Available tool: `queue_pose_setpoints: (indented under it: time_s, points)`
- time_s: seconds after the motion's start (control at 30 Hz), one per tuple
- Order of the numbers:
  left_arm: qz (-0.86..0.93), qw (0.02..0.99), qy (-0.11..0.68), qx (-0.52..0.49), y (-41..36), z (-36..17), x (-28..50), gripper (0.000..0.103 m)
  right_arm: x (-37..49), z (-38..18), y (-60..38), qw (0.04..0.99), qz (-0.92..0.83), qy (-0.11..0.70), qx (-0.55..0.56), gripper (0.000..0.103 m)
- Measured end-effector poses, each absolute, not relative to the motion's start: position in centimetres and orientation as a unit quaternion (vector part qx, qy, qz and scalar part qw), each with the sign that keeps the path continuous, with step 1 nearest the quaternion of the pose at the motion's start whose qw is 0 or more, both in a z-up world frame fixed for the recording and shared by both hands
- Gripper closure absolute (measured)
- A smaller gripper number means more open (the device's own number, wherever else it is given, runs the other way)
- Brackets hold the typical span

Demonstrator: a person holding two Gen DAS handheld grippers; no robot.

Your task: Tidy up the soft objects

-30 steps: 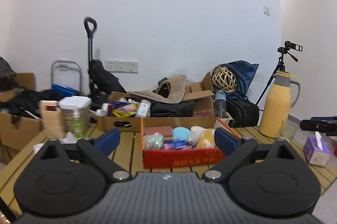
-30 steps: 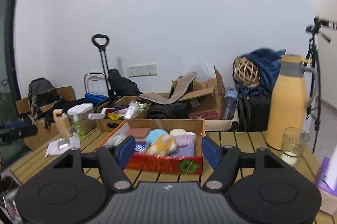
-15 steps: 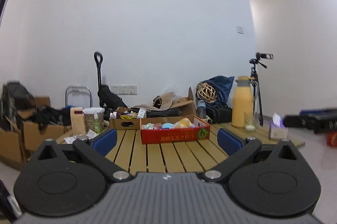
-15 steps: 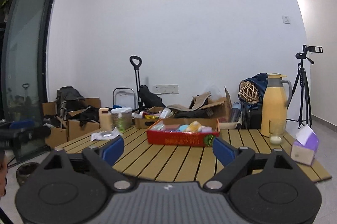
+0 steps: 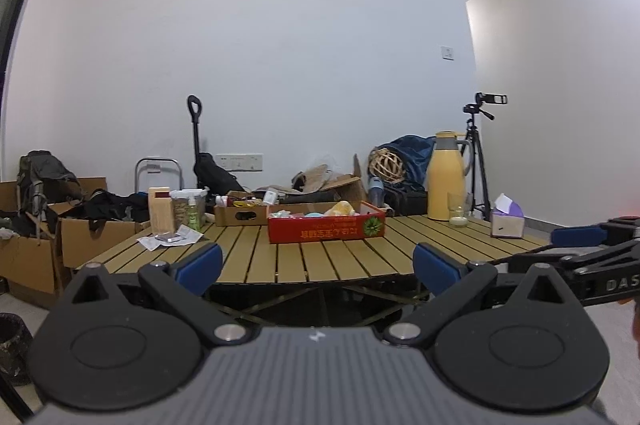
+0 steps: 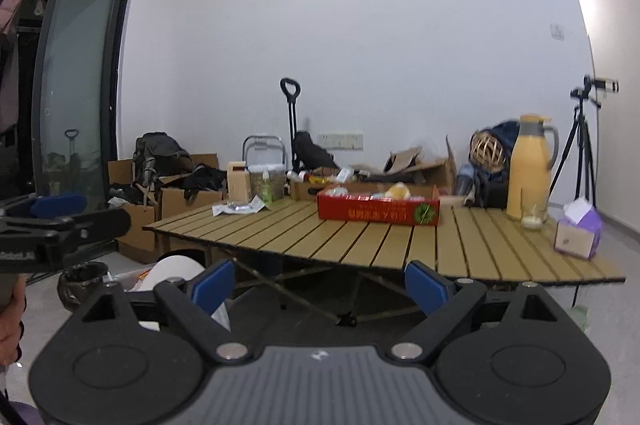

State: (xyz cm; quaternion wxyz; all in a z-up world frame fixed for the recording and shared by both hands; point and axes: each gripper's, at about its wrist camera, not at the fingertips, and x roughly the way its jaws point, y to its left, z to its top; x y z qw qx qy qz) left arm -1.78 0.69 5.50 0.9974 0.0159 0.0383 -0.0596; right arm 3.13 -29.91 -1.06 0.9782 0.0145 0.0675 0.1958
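Well back from the desk (image 5: 328, 261), the left tool (image 5: 318, 267) and right tool (image 6: 320, 283) both gape, holding nothing; the red box (image 5: 326, 228) holds the soft toys (image 5: 339, 209), beside a brown carton (image 5: 240, 216).

1. The left gripper (image 5: 318, 267) sits low in the frame's bottom centre, level, its blue-padded fingers (image 5: 200, 267) spread wide with nothing between them.
2. The right gripper (image 6: 318, 285) is held the same way at bottom centre, jaws wide apart and empty.
3. Each gripper shows at the other view's edge: the right one at mid-right, the left one at mid-left.
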Motion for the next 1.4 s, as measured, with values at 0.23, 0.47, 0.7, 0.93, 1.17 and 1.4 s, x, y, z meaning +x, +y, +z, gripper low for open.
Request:
queue_pose_setpoints:
  time_s: [0.23, 0.47, 0.7, 0.93, 1.17, 1.4]
  points:
    - [-0.053, 0.998, 0.035, 0.006, 1.3, 5.7, -1.3, 0.0, 4.0, -0.7, -29.8, 0.977, 0.199, 0.07, 0.021, 0.003]
    - [-0.057, 0.998, 0.04, 0.009, 1.2, 5.4, -1.1, 0.0, 4.4, -1.0, -30.0, 0.978, 0.193, 0.076, 0.027, 0.003]
    - [-0.061, 0.997, 0.042, 0.009, 1.5, 5.5, -1.1, 0.0, 4.4, -1.2, -30.1, 0.978, 0.191, 0.079, 0.032, 0.003]
    - [-0.061, 0.997, 0.04, 0.01, 1.7, 5.5, -1.1, 0.0, 4.4, -1.1, -30.1, 0.978, 0.192, 0.077, 0.032, 0.003]
    - [-0.062, 0.997, 0.04, 0.01, 1.8, 5.5, -1.0, 0.0, 4.5, -1.2, -30.2, 0.979, 0.187, 0.077, 0.033, 0.002]
    - [-0.063, 0.997, 0.042, 0.009, 1.9, 5.5, -0.8, 0.0, 4.5, -1.2, -30.4, 0.979, 0.188, 0.075, 0.032, 0.002]
